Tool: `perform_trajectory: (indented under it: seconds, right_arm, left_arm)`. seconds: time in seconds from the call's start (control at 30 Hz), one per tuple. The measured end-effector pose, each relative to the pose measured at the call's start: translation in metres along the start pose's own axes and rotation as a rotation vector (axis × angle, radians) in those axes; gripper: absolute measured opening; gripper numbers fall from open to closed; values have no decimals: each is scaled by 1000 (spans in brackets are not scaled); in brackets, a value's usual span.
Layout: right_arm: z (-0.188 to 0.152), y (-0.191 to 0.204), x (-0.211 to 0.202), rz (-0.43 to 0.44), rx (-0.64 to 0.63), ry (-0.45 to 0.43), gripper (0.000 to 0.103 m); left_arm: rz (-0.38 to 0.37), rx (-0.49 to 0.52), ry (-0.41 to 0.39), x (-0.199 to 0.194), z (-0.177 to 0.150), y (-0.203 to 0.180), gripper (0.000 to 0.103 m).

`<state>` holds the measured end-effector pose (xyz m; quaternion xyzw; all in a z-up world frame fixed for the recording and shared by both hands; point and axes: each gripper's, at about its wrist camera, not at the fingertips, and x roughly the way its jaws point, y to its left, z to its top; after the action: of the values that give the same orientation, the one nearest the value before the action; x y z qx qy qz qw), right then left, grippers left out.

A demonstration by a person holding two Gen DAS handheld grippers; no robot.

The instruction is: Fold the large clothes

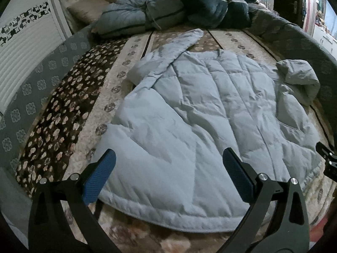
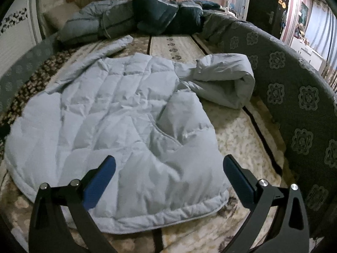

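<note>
Fingers (image 1: 99, 177) of the left gripper (image 1: 168, 172) are standing wide apart, blue pads facing inward, gripping nothing. They are hovering over the near hem of the pale blue quilted jacket (image 1: 189, 126), toward its near-left corner.

Right gripper (image 2: 168, 172) is likewise spread, its fingers (image 2: 238, 179) holding nothing, hanging over the jacket's (image 2: 109, 122) near-right corner; its right finger is sitting past the hem, above the patterned bed cover (image 2: 236, 139).

Jacket is lying spread out flat on the bed, hem toward the grippers, collar away from them. One sleeve (image 1: 183, 44) is stretching diagonally off the jacket's far-left shoulder onto the bed cover (image 1: 63, 116). Other sleeve (image 2: 223, 80) is lying bunched and curled at the jacket's far-right side, near the grey padded bed rail (image 2: 294, 105).

Bed cover is showing beige and dark brown bands with flower motifs on either side of the jacket. Beyond the jacket's collar, a heap of folded bedding (image 1: 174, 8) is resting across the far end of the bed, grey-blue on the left, darker teal on the right. Farther right of the jacket, past the rail, a dark door (image 2: 265, 6) is showing.

A small part of the right gripper is showing in the left wrist view, just off the jacket's right edge.
</note>
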<state>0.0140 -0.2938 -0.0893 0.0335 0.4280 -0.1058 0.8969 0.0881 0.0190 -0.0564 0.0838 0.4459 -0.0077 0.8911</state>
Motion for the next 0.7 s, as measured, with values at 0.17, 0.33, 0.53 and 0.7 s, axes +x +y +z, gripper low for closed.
perform_trajectory:
  seconds: [0.17,0.33,0.53,0.7]
  right_arm:
    - [18,-1,16,14,-5,17,101]
    - [45,2,29,-1,-19,-2,101]
    - [61,7,57,-53,-31,26,101]
    - [82,5,79,-85,-64,22,101]
  left_arm:
    - [-5,-24,15,22,23,14,100]
    - [-28,-15,21,37,41,21,100]
    - [0,66,62,76,72,21,100]
    - [-52,77,107,109,105,23,100]
